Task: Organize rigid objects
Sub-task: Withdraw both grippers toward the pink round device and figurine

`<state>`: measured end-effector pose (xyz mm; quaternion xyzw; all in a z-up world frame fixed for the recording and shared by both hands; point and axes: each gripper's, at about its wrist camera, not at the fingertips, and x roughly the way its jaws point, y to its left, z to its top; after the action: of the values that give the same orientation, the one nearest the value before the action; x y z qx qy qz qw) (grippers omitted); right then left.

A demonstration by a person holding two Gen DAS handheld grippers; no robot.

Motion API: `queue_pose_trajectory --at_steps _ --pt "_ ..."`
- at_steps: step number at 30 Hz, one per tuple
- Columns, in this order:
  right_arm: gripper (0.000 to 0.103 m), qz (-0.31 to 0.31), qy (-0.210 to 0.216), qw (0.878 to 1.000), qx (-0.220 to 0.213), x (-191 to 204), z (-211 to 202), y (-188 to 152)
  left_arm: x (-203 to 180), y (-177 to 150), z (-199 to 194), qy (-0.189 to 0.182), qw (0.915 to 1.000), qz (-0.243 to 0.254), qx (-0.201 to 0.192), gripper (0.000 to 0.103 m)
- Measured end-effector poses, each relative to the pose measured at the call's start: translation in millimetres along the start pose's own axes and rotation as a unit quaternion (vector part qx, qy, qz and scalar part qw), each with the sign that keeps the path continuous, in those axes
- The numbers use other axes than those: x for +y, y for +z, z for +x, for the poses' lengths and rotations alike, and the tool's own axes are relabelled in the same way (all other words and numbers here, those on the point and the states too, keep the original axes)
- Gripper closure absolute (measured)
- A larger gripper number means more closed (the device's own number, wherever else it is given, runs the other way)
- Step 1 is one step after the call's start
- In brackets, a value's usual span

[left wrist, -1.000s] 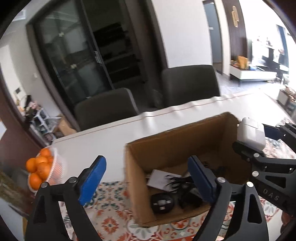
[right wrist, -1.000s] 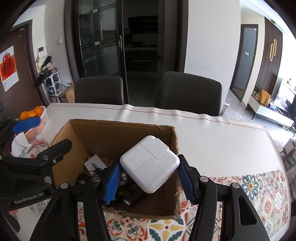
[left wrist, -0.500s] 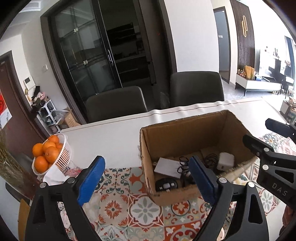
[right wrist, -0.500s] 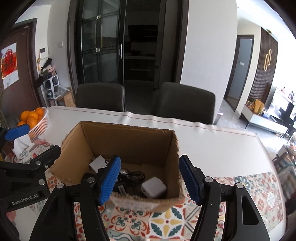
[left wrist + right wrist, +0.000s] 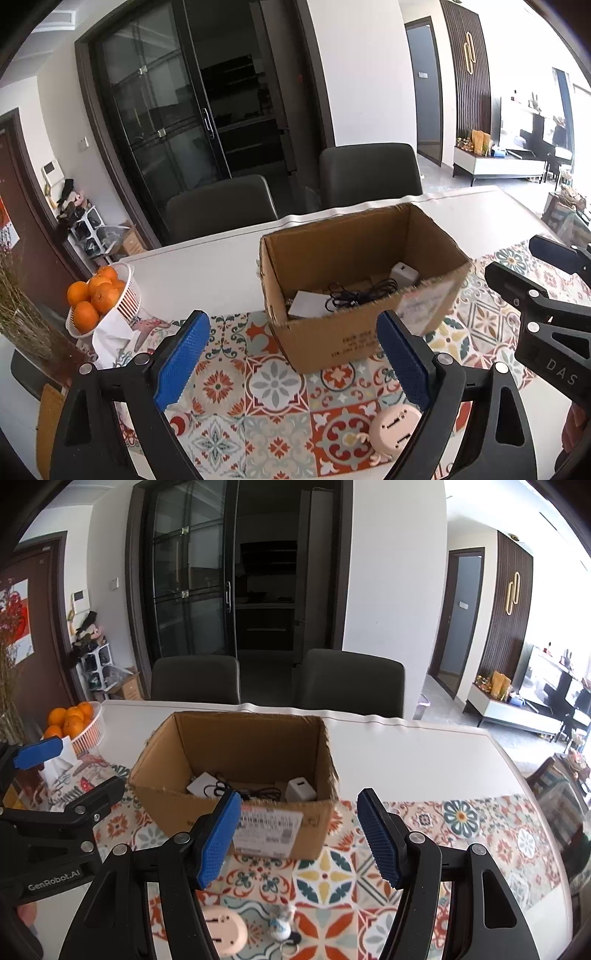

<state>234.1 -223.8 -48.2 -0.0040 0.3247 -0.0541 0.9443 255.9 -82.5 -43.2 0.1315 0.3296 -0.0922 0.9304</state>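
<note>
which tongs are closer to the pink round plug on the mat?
Left, probably, though it's close. The pink plug sits just under the left tongs' right-hand finger. In the right wrist view the plug lies below and left of the right tongs. Both are open and empty.

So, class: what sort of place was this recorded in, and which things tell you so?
Most likely a home dining area: a white table with dark chairs behind it, a basket of oranges, and a glass-door cabinet.
</note>
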Motion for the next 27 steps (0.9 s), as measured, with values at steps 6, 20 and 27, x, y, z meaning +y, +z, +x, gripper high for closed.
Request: queue_pose_trajectory --at_steps 6,20,27 --pt "0.037 0.006 0.001 1.0 0.004 -2 -11 -16 -9 -15 -8 -0.003 0.9999 0.0 0.012 0.01" --pt "0.037 0.015 0.02 0.999 0.032 -15 -10 -57 -29 -57 -3 -0.011 0.9975 -0.028 0.063 0.01" --pt "0.037 0.007 0.035 0.998 0.055 -18 1 -80 -42 -80 8 -0.017 0.995 -0.042 0.089 0.01"
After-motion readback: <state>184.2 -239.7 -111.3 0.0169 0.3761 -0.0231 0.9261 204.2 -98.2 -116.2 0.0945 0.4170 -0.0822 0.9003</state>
